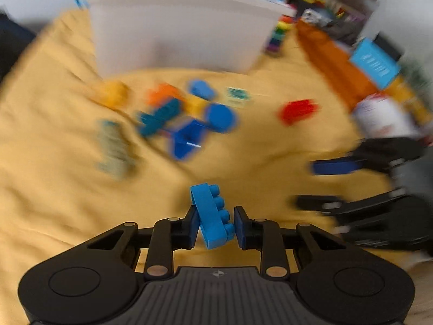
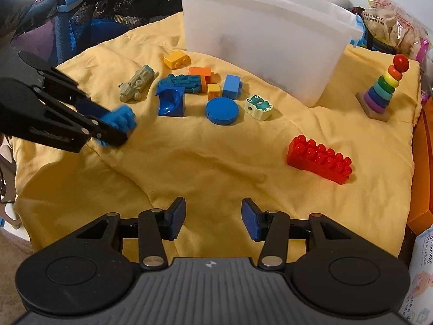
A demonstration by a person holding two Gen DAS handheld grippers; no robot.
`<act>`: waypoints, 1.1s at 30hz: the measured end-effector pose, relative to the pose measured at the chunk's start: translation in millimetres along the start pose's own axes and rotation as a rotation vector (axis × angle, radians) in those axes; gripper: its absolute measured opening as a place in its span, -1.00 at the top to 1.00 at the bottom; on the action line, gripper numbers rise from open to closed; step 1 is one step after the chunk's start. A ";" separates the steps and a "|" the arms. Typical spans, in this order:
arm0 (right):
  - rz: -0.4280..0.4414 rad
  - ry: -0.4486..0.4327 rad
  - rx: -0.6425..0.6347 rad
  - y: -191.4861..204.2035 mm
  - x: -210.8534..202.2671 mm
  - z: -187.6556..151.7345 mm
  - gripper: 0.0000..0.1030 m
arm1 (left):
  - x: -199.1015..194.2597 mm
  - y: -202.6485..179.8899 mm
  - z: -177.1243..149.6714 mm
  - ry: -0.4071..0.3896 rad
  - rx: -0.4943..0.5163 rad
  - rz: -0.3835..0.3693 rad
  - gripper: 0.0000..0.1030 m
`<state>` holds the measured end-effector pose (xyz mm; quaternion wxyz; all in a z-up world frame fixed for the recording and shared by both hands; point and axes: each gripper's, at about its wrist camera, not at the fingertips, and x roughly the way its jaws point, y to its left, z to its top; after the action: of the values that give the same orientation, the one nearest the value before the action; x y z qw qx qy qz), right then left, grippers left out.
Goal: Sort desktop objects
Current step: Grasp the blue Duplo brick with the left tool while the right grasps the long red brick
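My left gripper (image 1: 215, 223) is shut on a light blue studded brick (image 1: 212, 214) and holds it above the yellow cloth (image 1: 67, 189); it also shows at the left of the right wrist view (image 2: 113, 132) with the brick (image 2: 123, 117). My right gripper (image 2: 213, 218) is open and empty over the cloth's near part, and it shows in the left wrist view (image 1: 322, 184). A red brick (image 2: 319, 161) lies ahead to its right. A white bin (image 2: 259, 32) stands at the back. Before it lie a blue disc (image 2: 222, 111), a blue scooped block (image 2: 171, 101), a frog block (image 2: 258, 107) and several small bricks.
A rainbow ring stacker (image 2: 384, 89) stands at the back right of the cloth. A grey-green toy vehicle (image 2: 136, 85) lies at the left. An orange box (image 2: 422, 184) and a wipes pack (image 2: 419, 270) border the right edge. A dark playpen (image 2: 89, 19) is behind on the left.
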<state>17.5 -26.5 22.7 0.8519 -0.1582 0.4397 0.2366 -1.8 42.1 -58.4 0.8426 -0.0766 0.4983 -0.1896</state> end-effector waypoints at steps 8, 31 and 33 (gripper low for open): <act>0.001 0.002 -0.009 4.1 0.6 0.9 0.04 | -6.5 -15.2 -7.7 -0.021 0.119 0.172 -0.08; -0.162 -0.036 -0.272 -47.4 -4.2 33.8 -0.01 | -6.7 -22.1 -4.5 -0.048 0.388 0.333 -0.11; -0.107 -0.004 -0.317 -67.8 2.8 38.5 -0.01 | -3.9 -19.0 -2.2 -0.029 0.383 0.316 -0.11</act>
<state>81.5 -64.2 46.3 0.8285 -0.3130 0.3862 0.2577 -10.1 26.4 -50.3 0.8679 0.1606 0.4469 -0.1455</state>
